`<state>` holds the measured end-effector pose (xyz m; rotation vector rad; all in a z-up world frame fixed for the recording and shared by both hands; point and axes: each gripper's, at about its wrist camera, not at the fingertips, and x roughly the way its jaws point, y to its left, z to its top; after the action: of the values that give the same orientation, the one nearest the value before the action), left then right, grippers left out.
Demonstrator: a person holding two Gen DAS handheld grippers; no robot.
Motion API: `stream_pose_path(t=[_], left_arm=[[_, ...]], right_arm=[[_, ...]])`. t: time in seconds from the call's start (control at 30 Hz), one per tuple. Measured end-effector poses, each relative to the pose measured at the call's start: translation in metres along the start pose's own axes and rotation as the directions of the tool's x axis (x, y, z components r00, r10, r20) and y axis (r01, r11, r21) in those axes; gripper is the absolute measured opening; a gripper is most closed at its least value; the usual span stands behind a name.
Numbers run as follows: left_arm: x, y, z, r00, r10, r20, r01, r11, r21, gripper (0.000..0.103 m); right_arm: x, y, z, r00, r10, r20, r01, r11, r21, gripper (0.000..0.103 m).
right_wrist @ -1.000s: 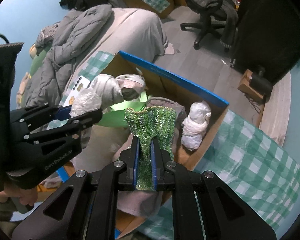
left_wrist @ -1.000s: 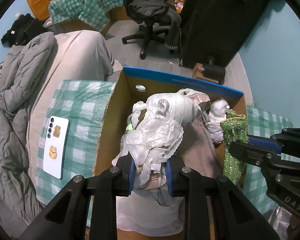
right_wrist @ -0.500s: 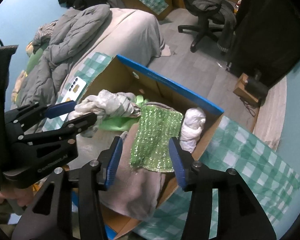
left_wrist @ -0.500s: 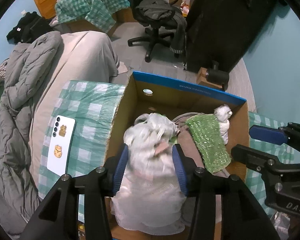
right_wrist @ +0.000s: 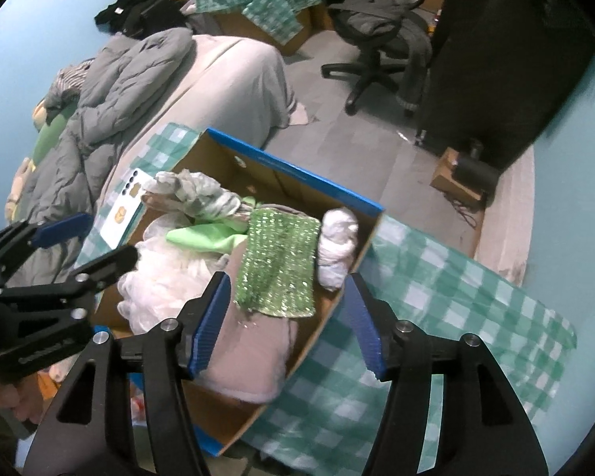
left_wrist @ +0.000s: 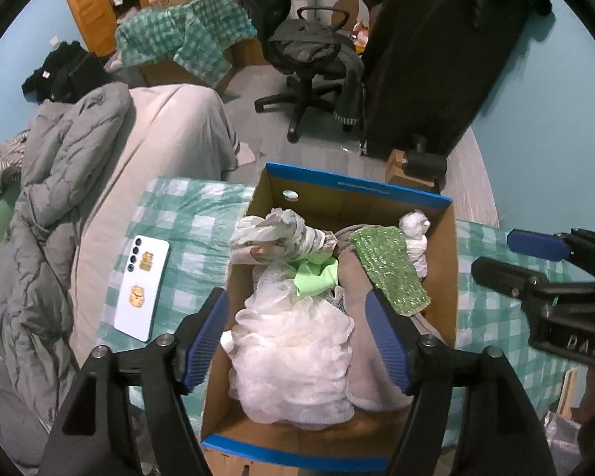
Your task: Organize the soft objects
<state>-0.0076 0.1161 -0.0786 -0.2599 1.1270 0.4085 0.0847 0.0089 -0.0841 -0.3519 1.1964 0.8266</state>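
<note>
A cardboard box (left_wrist: 258, 206) with a blue rim (right_wrist: 297, 166) stands on a green checked cloth and holds soft things. Inside lie a crumpled grey-white bundle (left_wrist: 277, 230) (right_wrist: 194, 190), a white mesh pouf (left_wrist: 293, 349) (right_wrist: 166, 277), a light green cloth (left_wrist: 313, 277) (right_wrist: 206, 238), a green sequin cloth (left_wrist: 388, 273) (right_wrist: 277, 265), a white wad (left_wrist: 416, 230) (right_wrist: 337, 246) and a taupe cloth (right_wrist: 254, 353). My left gripper (left_wrist: 297, 333) is open and empty above the box. My right gripper (right_wrist: 289, 317) is open and empty above the box's right side.
A white phone (left_wrist: 142, 285) lies on the checked cloth (left_wrist: 186, 238) left of the box. A bed with a grey duvet (left_wrist: 59, 182) lies to the left. An office chair (left_wrist: 309, 55) and a dark cabinet (left_wrist: 436, 59) stand behind.
Both grippers opened and drew back upward. The left let go of the grey-white bundle and the right let go of the green sequin cloth; both now lie in the box.
</note>
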Motion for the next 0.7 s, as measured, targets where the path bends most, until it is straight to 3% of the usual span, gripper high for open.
stream_pose_path(t=[0.2,0.5,0.7], left_arm=[[-0.023,-0.006,-0.005,0.999,-0.027,0.035,0.027,1.0,0.003,0.086],[-0.043,-0.018,-0.017,0.994,-0.091,0.063,0.093,0.995,-0.026,0.087],[-0.058,-0.035,-0.021,0.99,-0.1,0.096,0.096,0.995,0.04,0.087]], right_arm=[[-0.027,-0.008,-0.007,0.999,-0.017,0.042,0.016,1.0,0.023,0.06],[-0.067,-0.027,-0.021,0.989,-0.097,0.109,0.09,0.994,0.066,0.06],[-0.087,-0.045,-0.034,0.981,-0.138,0.136,0.121,0.984,0.129,0.06]])
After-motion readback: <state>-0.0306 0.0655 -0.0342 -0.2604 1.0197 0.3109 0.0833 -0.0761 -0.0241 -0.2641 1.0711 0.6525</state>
